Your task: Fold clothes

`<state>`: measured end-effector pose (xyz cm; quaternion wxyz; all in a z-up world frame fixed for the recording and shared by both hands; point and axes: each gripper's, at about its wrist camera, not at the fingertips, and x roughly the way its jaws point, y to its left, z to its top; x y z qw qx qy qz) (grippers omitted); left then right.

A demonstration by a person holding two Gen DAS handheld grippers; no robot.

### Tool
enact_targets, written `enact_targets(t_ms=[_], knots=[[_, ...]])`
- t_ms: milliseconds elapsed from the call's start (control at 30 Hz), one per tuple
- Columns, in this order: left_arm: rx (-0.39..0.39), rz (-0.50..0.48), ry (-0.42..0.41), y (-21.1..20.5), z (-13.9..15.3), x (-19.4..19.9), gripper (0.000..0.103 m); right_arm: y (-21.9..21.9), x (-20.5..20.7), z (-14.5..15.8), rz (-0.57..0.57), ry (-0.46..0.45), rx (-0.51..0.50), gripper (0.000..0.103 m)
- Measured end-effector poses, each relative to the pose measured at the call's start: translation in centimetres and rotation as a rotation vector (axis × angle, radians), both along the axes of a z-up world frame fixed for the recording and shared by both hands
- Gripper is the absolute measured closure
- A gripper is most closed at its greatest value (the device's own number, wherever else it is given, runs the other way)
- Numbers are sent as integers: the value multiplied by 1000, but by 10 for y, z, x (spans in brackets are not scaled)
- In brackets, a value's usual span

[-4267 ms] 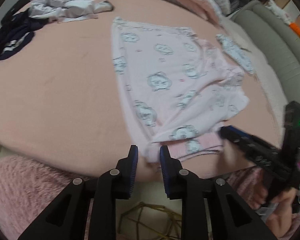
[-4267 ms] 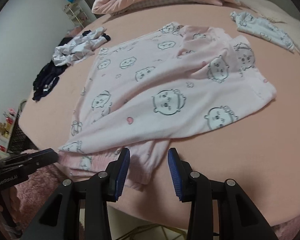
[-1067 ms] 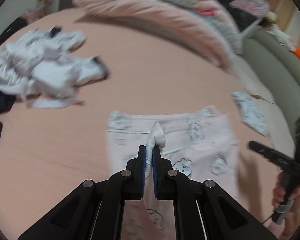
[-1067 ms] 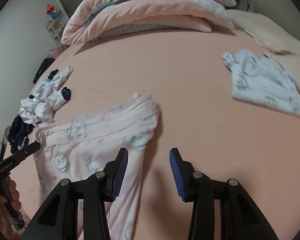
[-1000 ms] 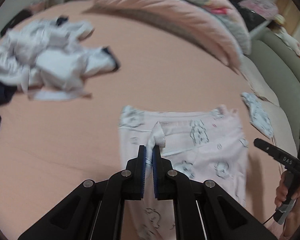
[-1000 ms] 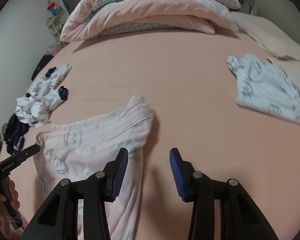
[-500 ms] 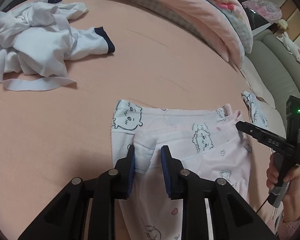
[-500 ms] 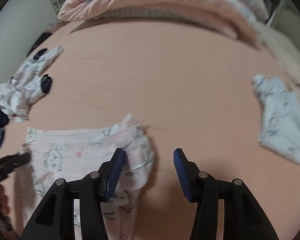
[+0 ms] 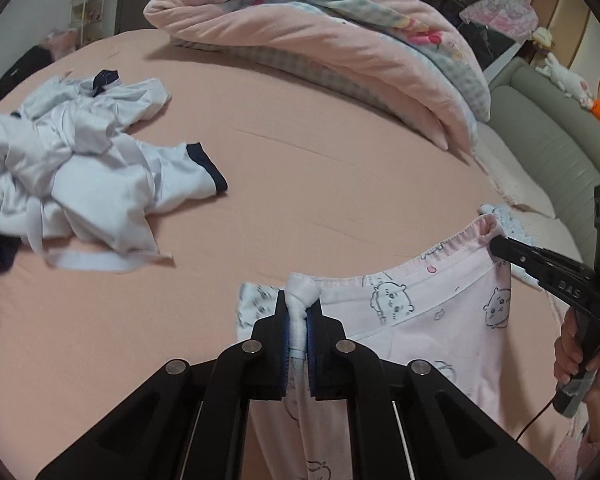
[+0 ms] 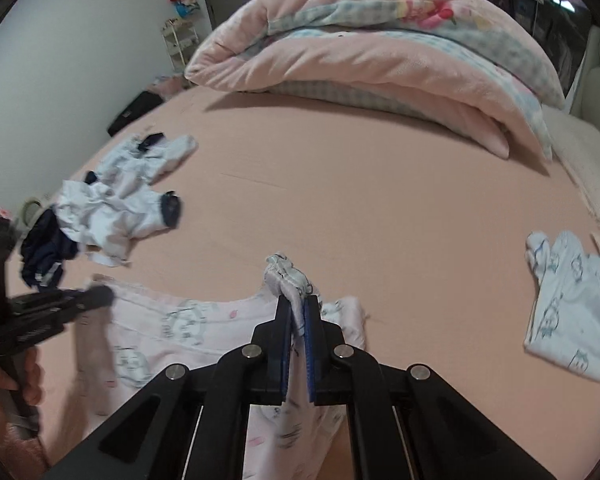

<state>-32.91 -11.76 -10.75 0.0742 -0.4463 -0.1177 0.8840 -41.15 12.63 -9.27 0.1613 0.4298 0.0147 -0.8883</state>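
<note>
A pale pink garment printed with cartoon faces point(image 9: 432, 320) is held up by its top edge over the pink bed. My left gripper point(image 9: 298, 312) is shut on a bunched corner of that edge. My right gripper point(image 10: 296, 312) is shut on the other corner, and in the left wrist view it point(image 9: 500, 246) pinches the elastic hem. The garment point(image 10: 172, 340) hangs between the two grippers, its lower part hidden behind the gripper bodies.
A crumpled white garment with navy trim point(image 9: 80, 184) and a dark garment point(image 10: 44, 256) lie at the left. A small light blue printed piece point(image 10: 572, 320) lies at the right. A folded pink quilt point(image 9: 320, 40) sits at the back. A grey sofa point(image 9: 548, 136) borders the bed.
Both grippers were open half a second ago and have closed on the garment's top corners. The top edge has lifted off the bed.
</note>
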Motion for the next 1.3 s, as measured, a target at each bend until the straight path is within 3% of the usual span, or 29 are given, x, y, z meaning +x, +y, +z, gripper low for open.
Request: enact_targets(t_ms=[67, 200, 300, 367, 467, 533, 600, 700, 800, 867, 900, 1000, 1100, 1167, 1267, 1300], knots=[[-10, -7, -22, -6, -8, -7, 98, -2, -12, -14, -38, -29, 45, 99], [2, -6, -120, -14, -39, -22, 96, 11, -28, -52, -113, -118, 44, 99], [-29, -12, -129, -14, -45, -27, 94, 16, -37, -76, -132, -165, 47, 99], [-28, 22, -118, -23, -36, -27, 92, 18, -38, -74, -148, -150, 28, 97], [-9, 101, -50, -44, -14, -20, 75, 24, -31, -57, -180, -90, -9, 91], [76, 53, -28, -49, -6, -17, 71, 26, -20, -42, -188, -29, -20, 90], [147, -76, -58, -40, -5, -16, 71, 26, -13, -34, -173, -10, -38, 90], [52, -204, -119, -9, -16, -13, 71, 14, -7, -37, -75, -74, -27, 90], [-24, -213, -201, 2, -42, -21, 72, -6, -11, -59, 7, -166, 69, 90], [-30, -198, -186, -1, -43, -25, 72, -5, -21, -78, -30, -200, 95, 91], [-29, -182, -180, -4, -38, -28, 72, 0, -25, -83, -60, -202, 58, 92], [-174, -84, -55, -13, -11, -24, 72, 9, -27, -71, -127, -152, -2, 92], [-117, -125, -48, -15, -1, -19, 72, 5, -7, -38, -110, -61, 16, 90], [-115, -181, -84, -3, -4, -13, 72, 7, 16, -25, -118, -72, -14, 90], [-173, -273, -115, 25, -12, -3, 72, 7, 65, -24, -130, -160, -93, 90], [-153, -289, -130, 32, -13, 0, 72, 4, 85, -28, -127, -190, -104, 90]])
